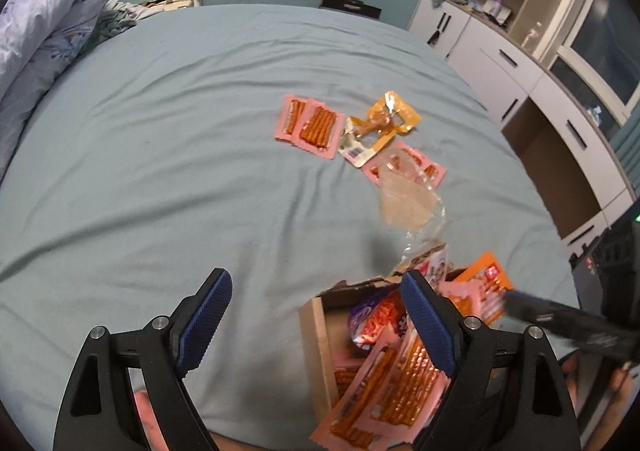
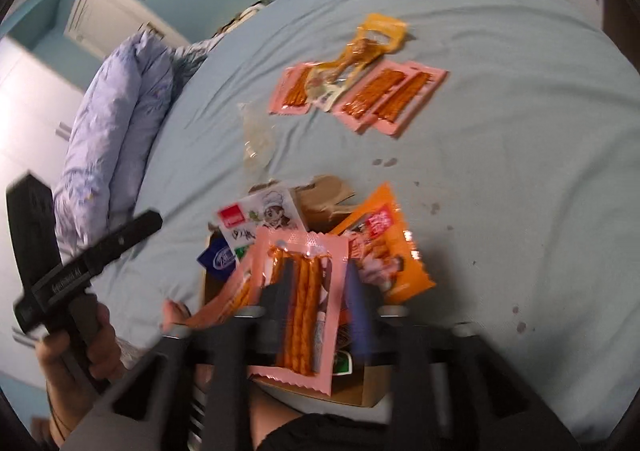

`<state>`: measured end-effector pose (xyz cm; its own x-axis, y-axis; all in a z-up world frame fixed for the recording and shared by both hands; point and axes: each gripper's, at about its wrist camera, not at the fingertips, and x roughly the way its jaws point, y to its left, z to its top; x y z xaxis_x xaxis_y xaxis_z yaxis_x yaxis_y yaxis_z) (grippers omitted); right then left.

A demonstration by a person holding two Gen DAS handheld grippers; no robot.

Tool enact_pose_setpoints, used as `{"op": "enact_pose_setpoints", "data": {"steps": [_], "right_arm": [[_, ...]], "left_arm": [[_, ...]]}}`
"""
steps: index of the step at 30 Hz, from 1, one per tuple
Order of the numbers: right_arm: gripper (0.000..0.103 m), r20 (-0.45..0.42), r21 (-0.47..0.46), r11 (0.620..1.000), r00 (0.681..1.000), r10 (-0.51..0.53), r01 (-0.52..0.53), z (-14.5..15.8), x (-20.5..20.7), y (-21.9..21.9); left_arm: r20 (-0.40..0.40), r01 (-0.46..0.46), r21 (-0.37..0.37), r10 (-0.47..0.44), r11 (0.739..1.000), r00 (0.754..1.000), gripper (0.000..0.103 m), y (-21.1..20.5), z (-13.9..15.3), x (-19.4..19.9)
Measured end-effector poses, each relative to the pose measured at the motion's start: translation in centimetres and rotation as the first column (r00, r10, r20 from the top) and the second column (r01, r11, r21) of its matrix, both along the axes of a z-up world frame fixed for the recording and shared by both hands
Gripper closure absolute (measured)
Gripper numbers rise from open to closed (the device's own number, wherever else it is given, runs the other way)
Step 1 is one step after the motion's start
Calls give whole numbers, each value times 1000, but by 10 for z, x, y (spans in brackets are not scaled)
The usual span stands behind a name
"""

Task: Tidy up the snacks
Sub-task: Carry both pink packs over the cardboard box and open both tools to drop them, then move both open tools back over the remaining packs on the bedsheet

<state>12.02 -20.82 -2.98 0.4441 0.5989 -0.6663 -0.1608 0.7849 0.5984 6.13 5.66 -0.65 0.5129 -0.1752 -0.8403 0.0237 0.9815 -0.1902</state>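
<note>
Pink snack packet [image 2: 304, 303] clamped in right claw [image 2: 320, 291] above cardboard box [image 2: 372, 391]; left claw [image 1: 316, 315] wide open, empty.

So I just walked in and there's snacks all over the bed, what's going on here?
A person with a gripper in each hand is sorting snacks into a cardboard box on the bed. The right gripper has a pink packet of snack sticks between its fingers, just over the box. The left gripper is open and empty. More pink packets, a yellow packet and a clear wrapper lie out on the sheet.
</note>
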Motion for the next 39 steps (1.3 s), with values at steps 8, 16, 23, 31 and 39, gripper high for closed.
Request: {"op": "enact_pose_setpoints", "data": {"steps": [8, 16, 23, 31, 39], "right_arm": [[14, 55, 113, 988, 992, -111, 104, 14, -14, -38], [14, 200, -97, 973, 961, -189, 211, 29, -45, -32], [14, 283, -447, 829, 932, -226, 337, 39, -52, -7], [14, 429, -558, 679, 866, -256, 477, 55, -74, 17], [14, 603, -459, 680, 762, -235, 572, 56, -98, 47]], "left_arm": [[0, 10, 27, -10, 1000, 1000, 15, -4, 2, -4], [2, 9, 48, -10, 999, 1000, 15, -6, 3, -5], [4, 15, 64, -16, 998, 1000, 15, -8, 4, -7], [4, 6, 60, -6, 998, 1000, 15, -7, 4, -7], [10, 8, 70, -9, 997, 1000, 15, -8, 5, -8]]}}
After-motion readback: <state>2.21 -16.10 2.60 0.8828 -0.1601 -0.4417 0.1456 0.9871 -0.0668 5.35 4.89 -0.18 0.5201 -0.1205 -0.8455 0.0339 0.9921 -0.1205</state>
